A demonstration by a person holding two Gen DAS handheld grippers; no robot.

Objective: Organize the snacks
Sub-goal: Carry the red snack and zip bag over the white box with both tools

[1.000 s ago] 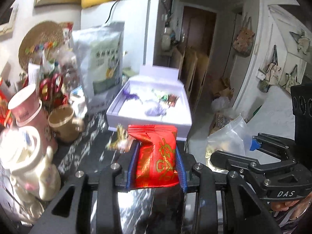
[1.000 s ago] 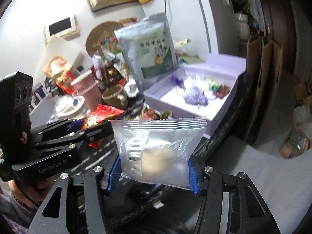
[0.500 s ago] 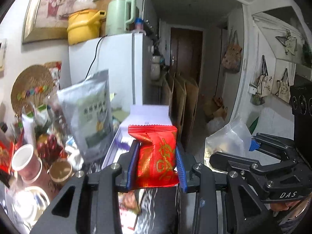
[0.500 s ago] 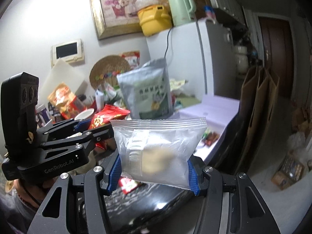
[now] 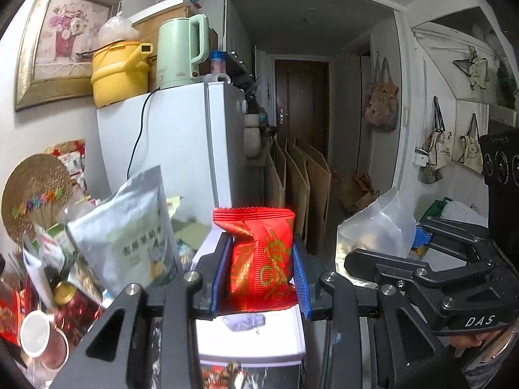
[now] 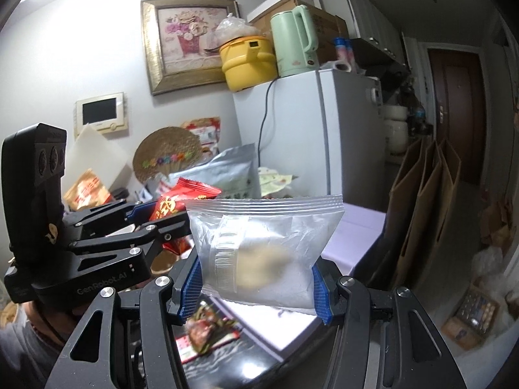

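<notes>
I have 2 loads up at once: left gripper [image 5: 259, 278] is pinching the red snack packet [image 5: 261, 259] by its sides between the blue pads, right gripper [image 6: 258, 287] is pinching the clear zip bag [image 6: 264, 246] with a pale round pastry inside, same way. Both are held in the air above the open lavender box [image 5: 249, 340], which sits on the dark counter just under the left jaws. Risks as I see them: both wrappers are slick film squeezed only at the edges, so either can slide out on a fast tilt. The 2 grippers are close side by side, so they could clash over the box. The silver pouch [image 5: 126, 243] leans right beside the box; a wide swing could topple it.
</notes>
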